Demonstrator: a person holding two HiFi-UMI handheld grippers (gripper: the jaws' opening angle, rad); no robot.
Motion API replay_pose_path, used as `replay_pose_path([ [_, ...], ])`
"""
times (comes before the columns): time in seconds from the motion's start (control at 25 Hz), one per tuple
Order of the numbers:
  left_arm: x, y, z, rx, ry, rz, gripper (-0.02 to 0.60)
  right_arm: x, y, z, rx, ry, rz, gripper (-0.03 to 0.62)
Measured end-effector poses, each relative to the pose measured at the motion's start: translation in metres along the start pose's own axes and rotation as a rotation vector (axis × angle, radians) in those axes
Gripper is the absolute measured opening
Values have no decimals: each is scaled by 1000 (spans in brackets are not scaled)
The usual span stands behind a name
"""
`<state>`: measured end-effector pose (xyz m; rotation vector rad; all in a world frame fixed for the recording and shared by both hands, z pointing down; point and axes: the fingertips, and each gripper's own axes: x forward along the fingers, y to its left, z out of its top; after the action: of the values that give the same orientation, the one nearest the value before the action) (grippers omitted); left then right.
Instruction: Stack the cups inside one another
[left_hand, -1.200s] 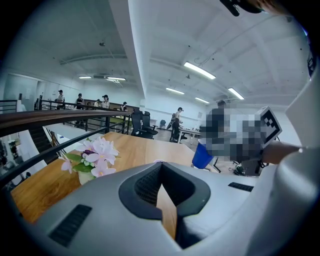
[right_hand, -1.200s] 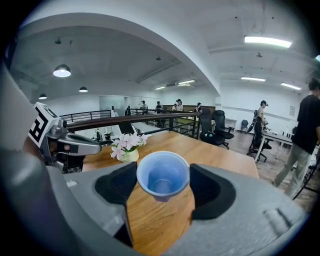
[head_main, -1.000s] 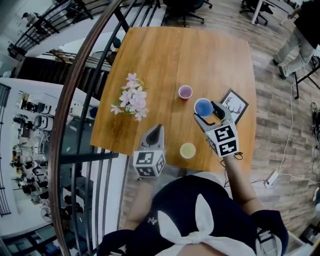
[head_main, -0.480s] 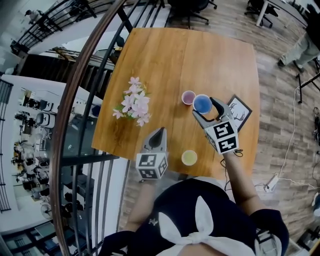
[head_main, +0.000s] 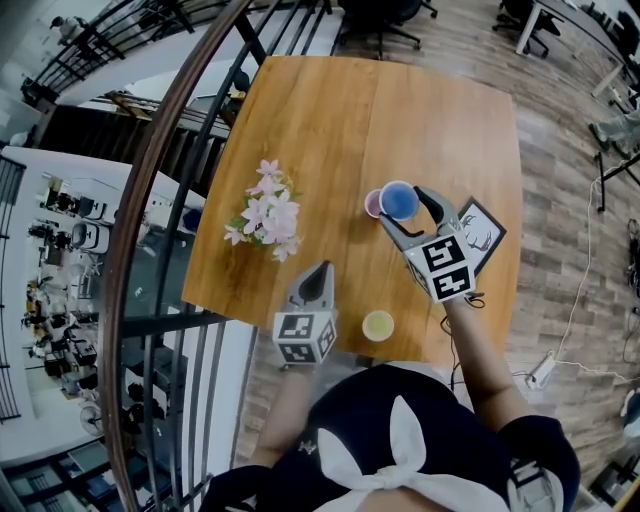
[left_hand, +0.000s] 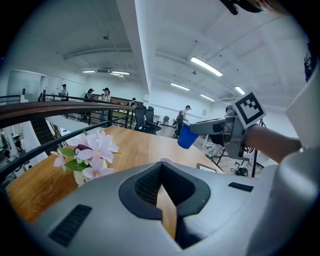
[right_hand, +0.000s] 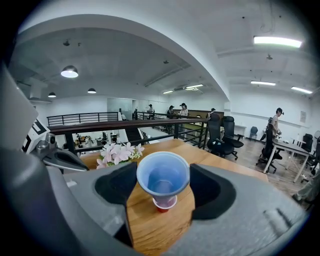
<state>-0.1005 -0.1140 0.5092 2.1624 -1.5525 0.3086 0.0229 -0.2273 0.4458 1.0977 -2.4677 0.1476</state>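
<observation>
1. Wooden table (head_main: 330, 110). Flowers (head_main: 268, 212) sit at the left, well apart from the cups.
2. Left gripper (head_main: 317, 272) hangs over the near edge with its jaws drawn together and nothing between them.
3. Yellow cup (head_main: 378, 325) stands alone near the front edge, just right of that gripper.
4. Pink cup (head_main: 373, 203) stands upright mid-table. Blue cup (head_main: 399, 198) is in the air above it, not touching. The right gripper view shows the pink rim just under the blue base.
5. Right gripper (head_main: 404, 210) has its jaws closed on the blue cup's wall, one at each side below the rim.
6. Judgement: the cup is probably thin plastic, so light, flexible and slippery along its taper. Grip the upper wall gently, because a hard squeeze may distort the cup and spoil nesting.
7. Picture frame (head_main: 480, 232) lies at the far right, beside the gripper.
</observation>
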Motion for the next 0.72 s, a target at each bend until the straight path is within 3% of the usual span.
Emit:
replay_pose_path([
  [0.72,11,15,-13,-36,37,25,17,51,-5,-25,1,59,44,327],
])
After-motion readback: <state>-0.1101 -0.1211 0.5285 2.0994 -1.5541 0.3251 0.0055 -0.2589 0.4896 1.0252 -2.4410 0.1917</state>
